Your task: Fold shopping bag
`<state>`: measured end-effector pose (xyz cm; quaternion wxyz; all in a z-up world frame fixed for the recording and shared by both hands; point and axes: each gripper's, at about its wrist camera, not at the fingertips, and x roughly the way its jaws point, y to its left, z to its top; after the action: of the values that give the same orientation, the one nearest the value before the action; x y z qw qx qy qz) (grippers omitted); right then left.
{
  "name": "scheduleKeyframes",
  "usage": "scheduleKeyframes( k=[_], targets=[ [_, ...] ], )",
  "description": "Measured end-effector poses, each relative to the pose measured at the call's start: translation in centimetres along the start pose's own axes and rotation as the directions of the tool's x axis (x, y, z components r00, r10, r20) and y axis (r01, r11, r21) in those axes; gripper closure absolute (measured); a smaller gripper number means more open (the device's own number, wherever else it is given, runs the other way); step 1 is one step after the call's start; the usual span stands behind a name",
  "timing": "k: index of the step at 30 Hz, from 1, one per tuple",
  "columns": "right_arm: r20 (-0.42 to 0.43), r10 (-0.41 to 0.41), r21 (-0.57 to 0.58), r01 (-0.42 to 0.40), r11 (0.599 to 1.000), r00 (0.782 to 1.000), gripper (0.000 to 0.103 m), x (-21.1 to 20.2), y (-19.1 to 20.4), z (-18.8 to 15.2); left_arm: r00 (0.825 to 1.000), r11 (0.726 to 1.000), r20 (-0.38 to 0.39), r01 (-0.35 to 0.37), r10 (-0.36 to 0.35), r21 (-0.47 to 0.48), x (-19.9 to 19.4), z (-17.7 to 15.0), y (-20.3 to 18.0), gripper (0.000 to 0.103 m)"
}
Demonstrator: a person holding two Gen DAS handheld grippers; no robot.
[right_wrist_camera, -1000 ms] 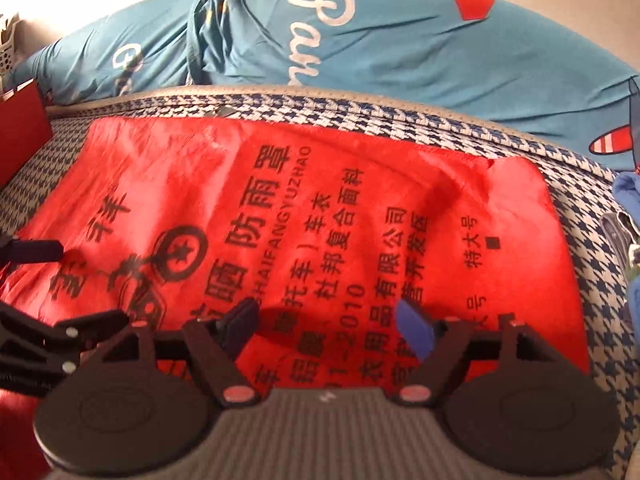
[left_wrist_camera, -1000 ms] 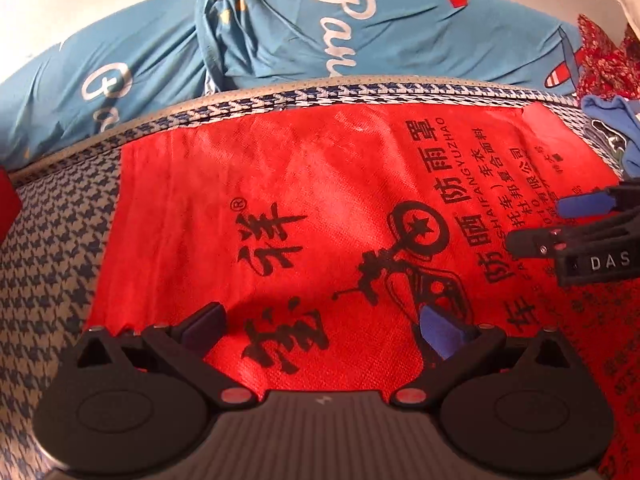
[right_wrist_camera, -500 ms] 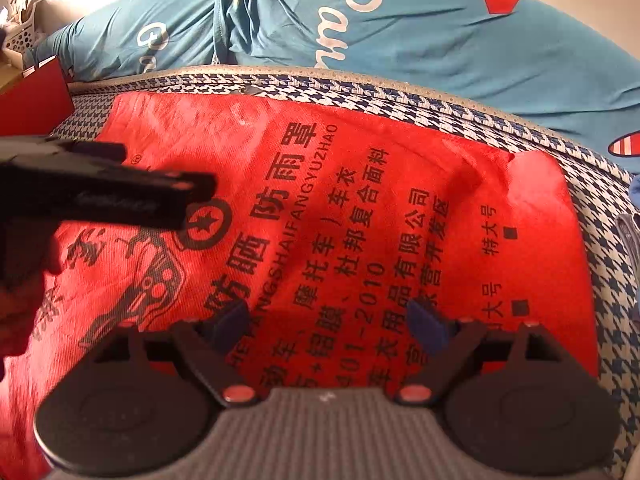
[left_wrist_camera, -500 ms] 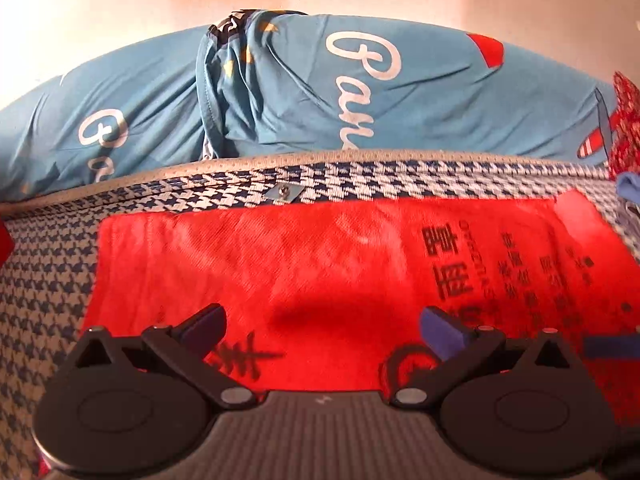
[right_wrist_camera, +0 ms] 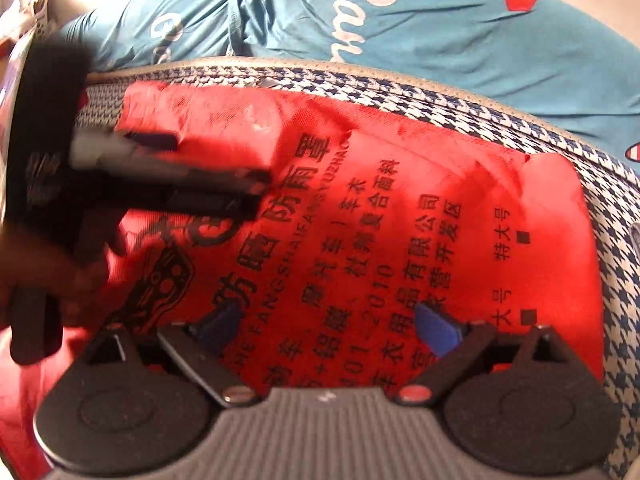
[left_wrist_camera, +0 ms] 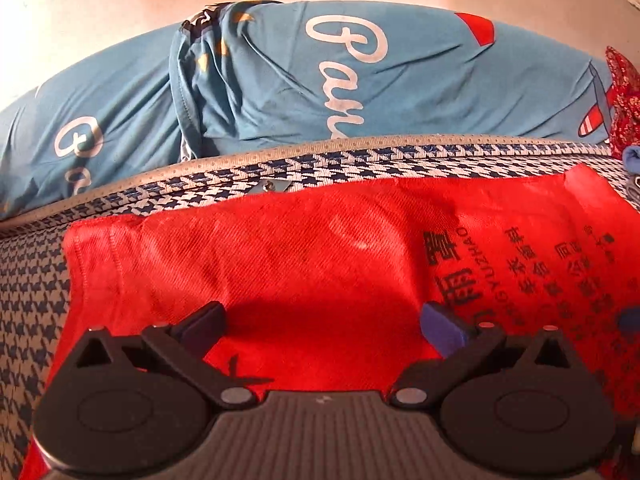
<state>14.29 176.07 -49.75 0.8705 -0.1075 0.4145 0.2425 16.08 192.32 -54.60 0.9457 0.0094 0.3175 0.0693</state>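
The red shopping bag with black printed characters lies flat on a blue-and-white houndstooth surface. My left gripper stands open over the bag's unprinted end, a short way from its far edge, with nothing between the fingers. In the right wrist view the same bag fills the middle. My right gripper is open just above the printed lines, holding nothing. The left gripper shows there blurred, reaching in from the left above the bag's far left part, a hand behind it.
A rumpled blue quilt with white lettering lies beyond the houndstooth edge. Red patterned cloth and a blue cloth sit at the right end. A pale wall rises behind.
The left gripper has travelled across the bag toward its far edge and plain end, and now crosses the right wrist view. The right gripper's jaws widened slightly; it stayed in place.
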Motion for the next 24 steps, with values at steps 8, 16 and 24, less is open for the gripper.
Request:
scheduleKeyframes(
  k=[8,16,24],
  targets=[
    [0.197,-0.114,0.192,0.076,0.978,0.974,0.039,1.0,-3.2,3.1,1.0,1.0,0.019,-0.006,0.006,0.004,-0.5,-0.3,-0.2,0.0],
    [0.195,-0.193,0.265,0.138,0.954,0.962,0.052,4.6,-7.8,4.9,1.0,1.0,0.019,0.011,-0.011,0.016,-0.9,-0.4,0.4,0.0],
    [0.16,-0.348,0.377,0.268,0.887,0.924,0.05,4.7,-12.2,4.6,1.0,1.0,0.026,-0.002,0.001,0.029,-1.3,-0.6,1.2,0.0]
  ],
)
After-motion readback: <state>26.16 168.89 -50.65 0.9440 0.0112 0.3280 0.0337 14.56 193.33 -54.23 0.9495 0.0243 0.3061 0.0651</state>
